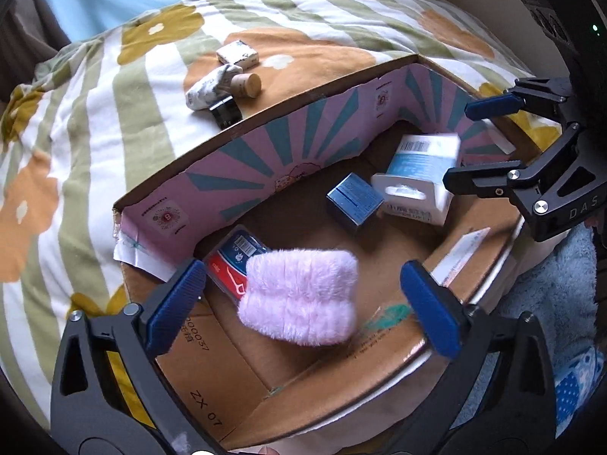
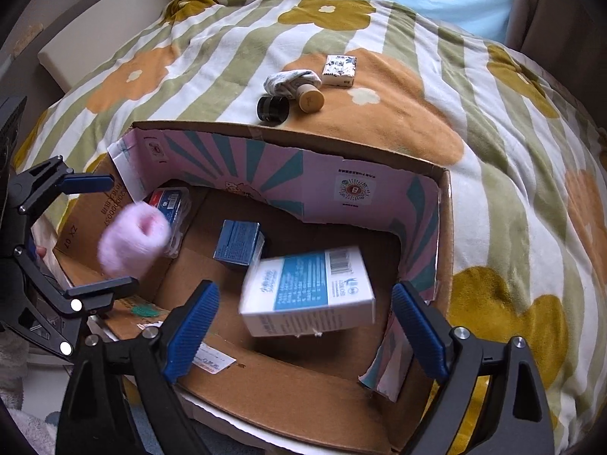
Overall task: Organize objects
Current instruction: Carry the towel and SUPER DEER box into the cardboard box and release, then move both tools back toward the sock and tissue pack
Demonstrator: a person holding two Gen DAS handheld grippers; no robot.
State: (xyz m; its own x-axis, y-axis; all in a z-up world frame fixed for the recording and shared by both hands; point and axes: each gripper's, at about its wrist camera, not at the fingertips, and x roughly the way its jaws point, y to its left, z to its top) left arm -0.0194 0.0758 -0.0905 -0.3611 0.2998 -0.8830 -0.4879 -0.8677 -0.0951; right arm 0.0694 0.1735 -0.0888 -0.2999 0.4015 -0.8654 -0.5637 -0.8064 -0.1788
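Your left tool [image 1: 303, 295] is spread wide with nothing between its blue pads [image 1: 174, 303], and the fluffy pink pouch [image 1: 301, 295] sits blurred in the gap, touching neither pad, above the floor of the cardboard box [image 1: 212, 364]. Your right tool [image 2: 305, 335] is just as wide, and the white-and-blue carton [image 2: 309, 290] shows blurred and tilted between its pads [image 2: 191, 331], free of both, at the right end of the same box. Inside the box, a small blue box [image 2: 237, 244] lies just beside the carton toward the middle, and a clear-wrapped red and blue packet [image 1: 235, 261] lies in the left corner, partly under the pouch. The pink and teal inner wall [image 2: 303, 185] stands behind them. Beyond that wall, on the flowered blanket [image 2: 512, 204] of the bed, four things cluster: a black jar [image 2: 272, 108], a tan cylinder [image 2: 311, 99], a patterned cloth roll [image 2: 290, 79] and a small patterned box [image 2: 339, 71].
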